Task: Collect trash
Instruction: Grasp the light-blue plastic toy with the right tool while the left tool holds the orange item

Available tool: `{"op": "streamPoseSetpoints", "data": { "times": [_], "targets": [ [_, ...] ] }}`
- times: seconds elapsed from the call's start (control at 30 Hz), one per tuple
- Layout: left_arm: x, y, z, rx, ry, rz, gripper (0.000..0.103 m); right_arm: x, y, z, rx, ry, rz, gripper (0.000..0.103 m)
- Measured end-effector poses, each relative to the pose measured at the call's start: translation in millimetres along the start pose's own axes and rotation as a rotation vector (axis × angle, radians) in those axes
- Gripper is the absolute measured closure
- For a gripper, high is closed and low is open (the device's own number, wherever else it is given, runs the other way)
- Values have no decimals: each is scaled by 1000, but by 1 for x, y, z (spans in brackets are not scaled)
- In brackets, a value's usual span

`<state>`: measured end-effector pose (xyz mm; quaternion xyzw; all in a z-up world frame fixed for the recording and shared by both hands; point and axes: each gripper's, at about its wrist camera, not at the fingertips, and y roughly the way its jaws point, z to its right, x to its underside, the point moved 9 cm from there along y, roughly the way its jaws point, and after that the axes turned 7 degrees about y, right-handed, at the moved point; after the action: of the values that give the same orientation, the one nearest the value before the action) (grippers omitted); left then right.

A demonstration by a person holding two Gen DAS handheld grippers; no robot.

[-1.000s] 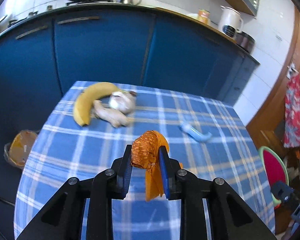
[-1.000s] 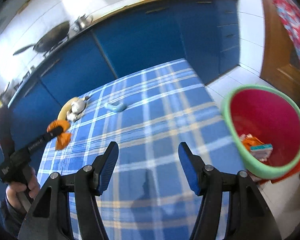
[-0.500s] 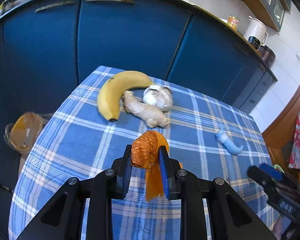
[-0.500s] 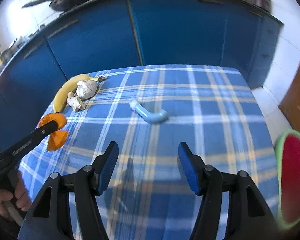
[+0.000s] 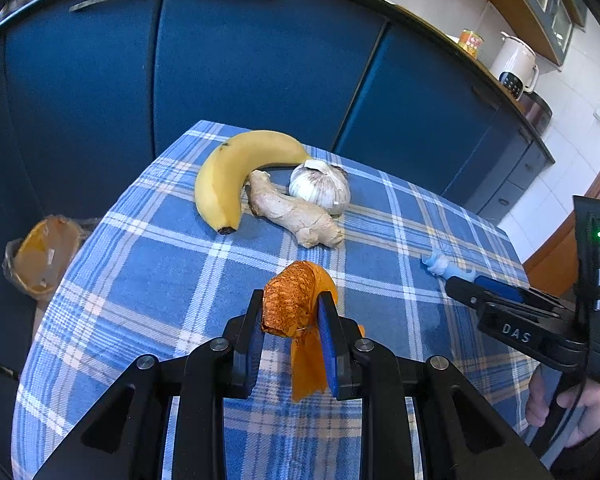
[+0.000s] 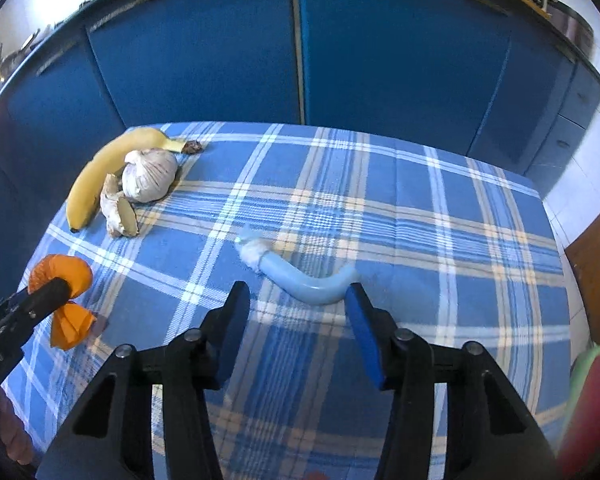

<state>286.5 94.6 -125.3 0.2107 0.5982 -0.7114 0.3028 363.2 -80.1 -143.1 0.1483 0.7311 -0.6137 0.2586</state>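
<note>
My left gripper (image 5: 291, 312) is shut on a crumpled orange wrapper (image 5: 290, 304) and holds it above the blue checked tablecloth (image 5: 160, 280); the wrapper also shows in the right wrist view (image 6: 62, 276). My right gripper (image 6: 296, 296) is open, its jaws standing on either side of a light blue bent tube (image 6: 300, 278) that lies on the cloth. The tube's white end shows in the left wrist view (image 5: 440, 264), just beyond my right gripper (image 5: 480, 284). A red bin with a green rim (image 6: 592, 396) sits at the lower right edge.
A banana (image 5: 228, 176), a ginger root (image 5: 296, 216) and a garlic bulb (image 5: 320, 188) lie together at the table's far left. Blue cabinets (image 6: 300, 40) stand behind the table. A bag with orange contents (image 5: 40, 256) sits on the floor at the left.
My right gripper has swung left from the red bin and closed in on the blue tube, which now lies between its open jaws. My left gripper still holds the orange wrapper.
</note>
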Motion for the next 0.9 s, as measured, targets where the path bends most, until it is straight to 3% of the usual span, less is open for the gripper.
{"op": "streamPoseSetpoints", "data": {
  "times": [0.37, 0.67, 0.9],
  "targets": [
    [-1, -2, -1, 8, -9, 6, 77, -7, -16, -9, -20, -27, 23, 50],
    [-2, -5, -4, 14, -23, 14, 77, -12, -1, 41, -57, 389, -27, 50],
    [-2, -7, -4, 19, -23, 14, 77, -17, 9, 32, -88, 427, -43, 58]
  ]
}}
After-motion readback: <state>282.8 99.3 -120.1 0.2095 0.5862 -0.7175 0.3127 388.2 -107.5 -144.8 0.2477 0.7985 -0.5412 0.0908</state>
